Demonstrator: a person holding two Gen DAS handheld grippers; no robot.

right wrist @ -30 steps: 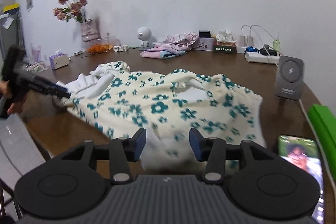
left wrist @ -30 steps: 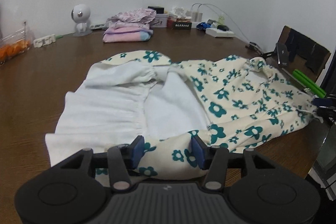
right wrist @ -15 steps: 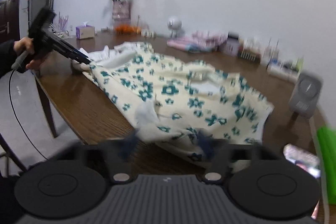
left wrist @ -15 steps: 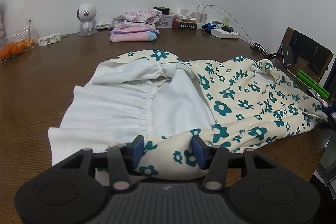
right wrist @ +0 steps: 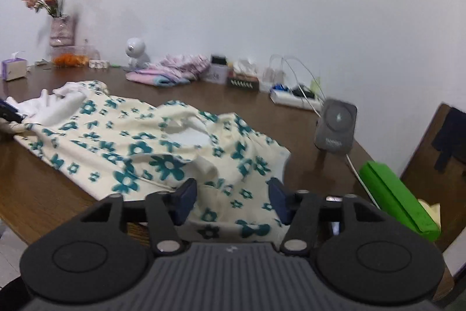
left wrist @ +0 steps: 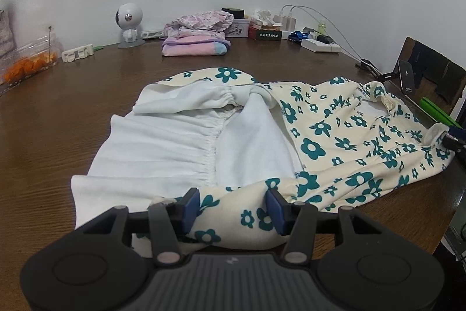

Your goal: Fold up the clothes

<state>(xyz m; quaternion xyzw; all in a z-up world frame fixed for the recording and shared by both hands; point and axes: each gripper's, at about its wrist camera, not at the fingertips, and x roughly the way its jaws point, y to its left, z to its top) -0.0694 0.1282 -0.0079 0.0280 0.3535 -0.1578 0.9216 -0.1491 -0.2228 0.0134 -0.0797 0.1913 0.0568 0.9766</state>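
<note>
A cream garment with teal flowers (left wrist: 320,136) lies spread on the brown table (left wrist: 72,95), its white lining turned up on the left. My left gripper (left wrist: 232,207) is shut on a bunched roll of the flowered cloth at the near edge. At the garment's other end (right wrist: 131,147), a raised fold of cloth sits between the fingers of my right gripper (right wrist: 231,198). Its jaws are opening and the pads stand clear of the cloth. The right gripper's tip (left wrist: 455,136) shows at the far right beside an upturned cuff.
A folded pink clothes pile (left wrist: 195,44), a white robot figure (left wrist: 129,22) and a power strip (left wrist: 320,45) line the back wall. A grey charger stand (right wrist: 336,126) and a green box (right wrist: 399,203) sit near the right end. A flower vase (right wrist: 59,31) stands far left.
The right wrist view swung and steadied; its fingers now sit around the garment's near corner. The left gripper kept its hold and stayed put.
</note>
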